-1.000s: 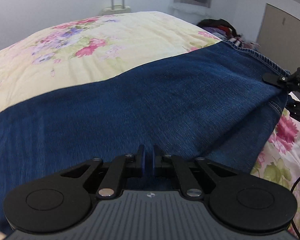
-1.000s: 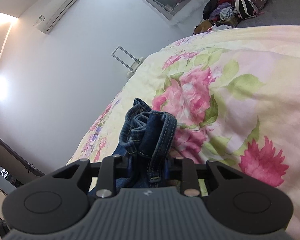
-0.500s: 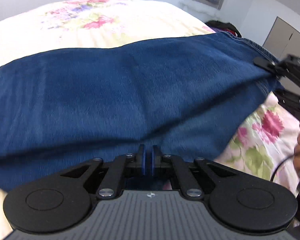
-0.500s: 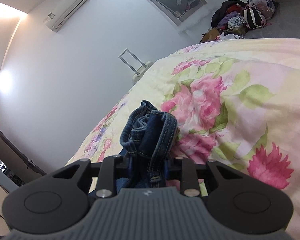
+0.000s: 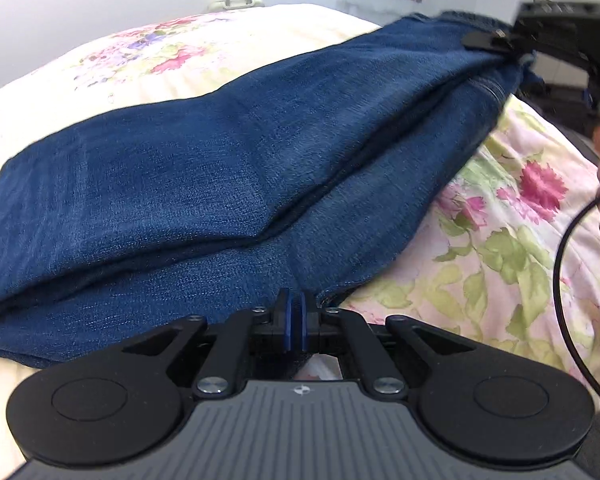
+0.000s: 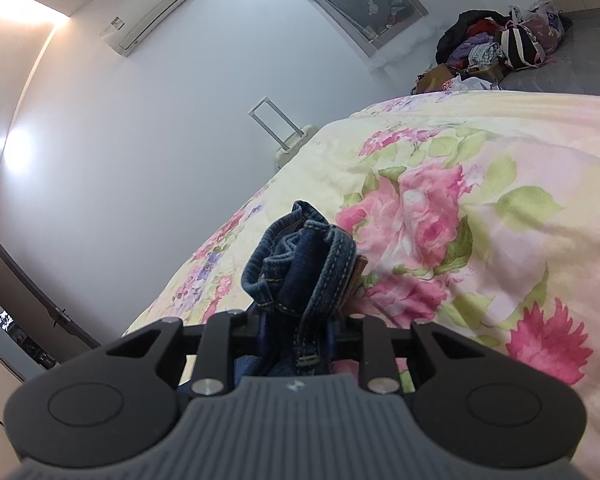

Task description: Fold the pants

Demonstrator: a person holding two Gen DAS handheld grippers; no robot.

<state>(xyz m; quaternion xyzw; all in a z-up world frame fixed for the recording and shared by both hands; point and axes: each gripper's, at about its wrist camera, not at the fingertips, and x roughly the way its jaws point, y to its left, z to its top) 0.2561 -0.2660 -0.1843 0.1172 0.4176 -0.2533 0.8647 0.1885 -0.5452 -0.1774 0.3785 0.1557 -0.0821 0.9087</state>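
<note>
On the floral bed quilt [image 5: 500,240], dark blue denim pants [image 5: 220,168] lie folded lengthwise. Left gripper [image 5: 294,316] and right gripper [image 6: 296,320] each clamp an end; crosswise folds remain.

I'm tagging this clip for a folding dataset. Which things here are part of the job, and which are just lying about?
Part of the job:
- blue jeans
- left gripper, shut on the near denim edge
- right gripper, shut on the bunched waistband
- floral bedspread they lie on

Lying about:
- suitcase by the wall
- pile of clothes and bags
- air conditioner
</note>
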